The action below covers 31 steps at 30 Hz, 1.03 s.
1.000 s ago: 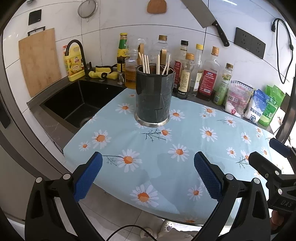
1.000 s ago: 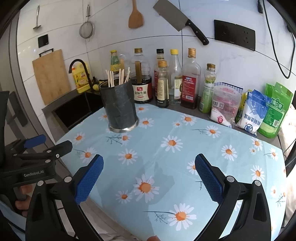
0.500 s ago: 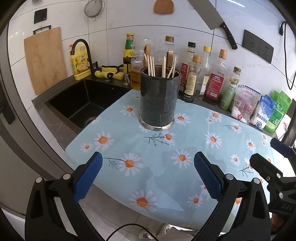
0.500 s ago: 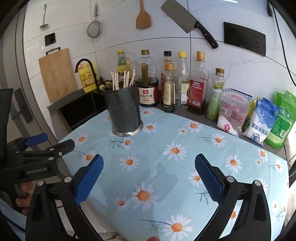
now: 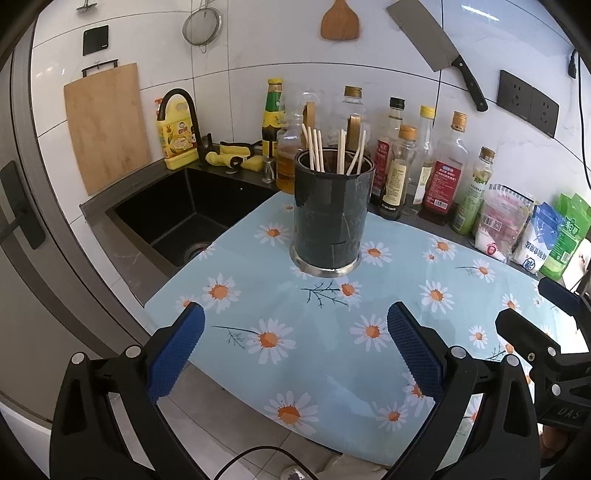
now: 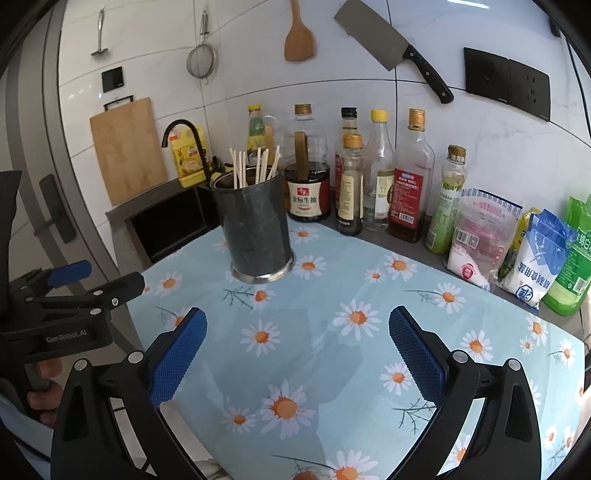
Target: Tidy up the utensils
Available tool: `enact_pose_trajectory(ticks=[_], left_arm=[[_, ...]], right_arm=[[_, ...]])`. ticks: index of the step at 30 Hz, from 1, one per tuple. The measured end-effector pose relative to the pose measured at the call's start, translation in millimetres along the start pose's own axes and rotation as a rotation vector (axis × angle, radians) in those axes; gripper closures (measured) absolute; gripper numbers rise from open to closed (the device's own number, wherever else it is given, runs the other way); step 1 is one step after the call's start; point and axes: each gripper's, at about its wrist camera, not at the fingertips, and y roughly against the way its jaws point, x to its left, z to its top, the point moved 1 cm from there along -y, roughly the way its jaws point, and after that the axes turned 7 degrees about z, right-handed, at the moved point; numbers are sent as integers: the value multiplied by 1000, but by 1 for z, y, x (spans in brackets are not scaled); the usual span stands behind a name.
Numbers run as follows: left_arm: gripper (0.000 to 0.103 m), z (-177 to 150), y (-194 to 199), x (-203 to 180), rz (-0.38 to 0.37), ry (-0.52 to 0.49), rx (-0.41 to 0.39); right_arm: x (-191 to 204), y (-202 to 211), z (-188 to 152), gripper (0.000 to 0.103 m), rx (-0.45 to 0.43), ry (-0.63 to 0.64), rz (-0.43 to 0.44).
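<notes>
My left gripper and my right gripper both hang over the near edge of the counter. The blue fingers on each one are wide apart, and I hold nothing. I think I keep them back here because the job looks done.

The chopsticks stand up in the dark holder. It sits toward the back left corner of the daisy cloth, close to the sink. I think the sticks stand on end so they stay tidy and are easy to pull out.

The cloth has no loose sticks on it. Bottles and food bags line the back edge. A cleaver, a wooden spatula and a strainer hang on the white tile wall.
</notes>
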Motion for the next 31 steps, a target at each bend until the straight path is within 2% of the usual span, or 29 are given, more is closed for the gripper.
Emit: enact_pose_trajectory(ticks=[13,31], left_arm=[[6,-9,3,4,-10,-11,23],[6,-27,16,20,-69,-20,41]], right_arm=[[7,5,-11,8,15,-25,-10],[27,27,-35,8,22,-61,-44]])
